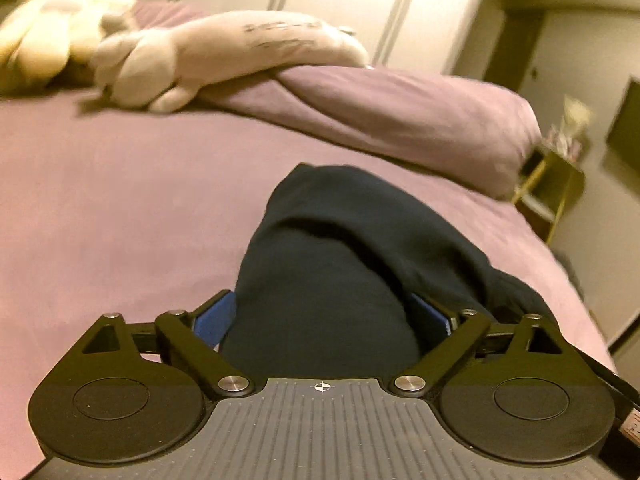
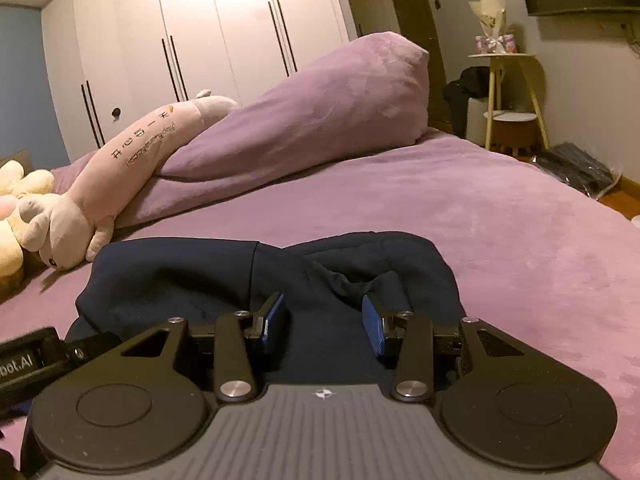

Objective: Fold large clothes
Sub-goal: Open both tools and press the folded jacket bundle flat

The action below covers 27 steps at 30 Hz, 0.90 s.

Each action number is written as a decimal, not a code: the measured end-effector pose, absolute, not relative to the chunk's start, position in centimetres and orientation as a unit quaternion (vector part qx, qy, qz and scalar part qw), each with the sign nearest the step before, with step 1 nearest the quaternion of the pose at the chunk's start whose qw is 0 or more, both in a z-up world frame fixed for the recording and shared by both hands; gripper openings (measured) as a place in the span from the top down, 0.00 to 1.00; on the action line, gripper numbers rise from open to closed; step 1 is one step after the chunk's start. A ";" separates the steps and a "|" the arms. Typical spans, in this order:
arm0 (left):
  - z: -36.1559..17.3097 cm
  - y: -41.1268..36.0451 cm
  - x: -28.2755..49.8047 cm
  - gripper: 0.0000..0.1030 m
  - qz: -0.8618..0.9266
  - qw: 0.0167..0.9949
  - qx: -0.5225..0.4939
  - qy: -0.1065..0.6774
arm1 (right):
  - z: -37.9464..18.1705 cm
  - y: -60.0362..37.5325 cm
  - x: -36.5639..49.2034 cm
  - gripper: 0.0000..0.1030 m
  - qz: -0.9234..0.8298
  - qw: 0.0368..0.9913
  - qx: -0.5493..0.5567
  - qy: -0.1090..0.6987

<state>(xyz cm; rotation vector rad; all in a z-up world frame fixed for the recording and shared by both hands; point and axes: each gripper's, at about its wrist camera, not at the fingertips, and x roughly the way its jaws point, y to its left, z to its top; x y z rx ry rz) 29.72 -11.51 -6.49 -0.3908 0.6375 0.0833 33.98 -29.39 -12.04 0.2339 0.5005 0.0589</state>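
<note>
I see the dark navy garment lying bunched on the purple bed, near a long plush toy. My left gripper stands wide, with a fold of the cloth between its blue pads; whether they press it I cannot tell. My right gripper is half open above the cloth.
</note>
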 end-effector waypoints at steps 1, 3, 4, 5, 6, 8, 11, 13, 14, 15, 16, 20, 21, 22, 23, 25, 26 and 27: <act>-6.7 -11.2 29.7 0.04 0.044 0.927 -0.199 0.316 | -12.0 -29.3 34.1 0.60 0.029 0.962 0.114 0.248; -6.6 -11.1 30.2 0.04 0.045 0.923 -0.202 0.325 | -11.7 -29.2 34.2 0.59 0.026 0.962 0.108 0.251; -6.4 -11.1 30.3 0.04 0.045 0.922 -0.198 0.329 | -11.3 -29.0 34.1 0.59 0.024 0.962 0.105 0.250; -6.0 -11.1 30.2 0.04 0.044 0.921 -0.194 0.334 | -10.9 -28.9 33.8 0.58 0.024 0.963 0.103 0.248; -5.7 -11.0 29.9 0.04 0.043 0.920 -0.194 0.338 | -10.4 -28.7 33.4 0.55 0.023 0.963 0.101 0.247; -4.7 -10.6 28.7 0.04 0.044 0.916 -0.194 0.348 | -9.1 -28.5 31.8 0.41 0.027 0.966 0.102 0.236; -3.3 -10.1 25.1 0.05 0.013 0.919 -0.185 0.349 | -8.1 -28.2 27.4 0.24 0.026 0.971 0.102 0.215; -3.0 -9.7 22.3 0.05 -0.023 0.912 -0.186 0.364 | -7.9 -28.0 23.9 0.23 0.022 0.975 0.087 0.204; -3.1 -9.5 21.0 0.05 -0.035 0.911 -0.187 0.366 | -8.2 -27.9 21.9 0.23 0.023 0.974 0.075 0.212; -3.2 -9.3 19.7 0.05 -0.039 0.911 -0.187 0.366 | -8.6 -28.1 20.5 0.23 0.023 0.973 0.071 0.219; -3.2 -9.1 18.3 0.05 -0.040 0.910 -0.188 0.367 | -9.1 -28.5 18.4 0.23 0.025 0.972 0.073 0.221; -3.2 -8.4 15.2 0.05 -0.076 0.902 -0.178 0.387 | -8.8 -29.9 13.9 0.18 0.019 0.966 0.056 0.252; -3.1 -8.3 14.6 0.05 -0.085 0.901 -0.170 0.389 | -8.6 -30.3 13.5 0.18 0.022 0.961 0.065 0.269; -2.9 -8.3 14.2 0.05 -0.085 0.901 -0.161 0.394 | -8.3 -30.8 13.3 0.17 0.027 0.954 0.077 0.290; -2.7 -8.3 13.8 0.06 -0.085 0.900 -0.160 0.396 | -8.1 -31.0 13.2 0.17 0.029 0.949 0.085 0.302; -2.5 -8.3 13.4 0.07 -0.096 0.898 -0.162 0.398 | -7.9 -31.0 13.4 0.13 0.025 0.941 0.074 0.328; -2.5 -8.3 13.4 0.07 -0.099 0.898 -0.158 0.399 | -8.0 -30.7 13.6 0.12 0.023 0.939 0.063 0.336; -2.6 -8.2 13.4 0.07 -0.098 0.897 -0.156 0.401 | -8.2 -30.5 13.9 0.09 0.020 0.938 0.053 0.343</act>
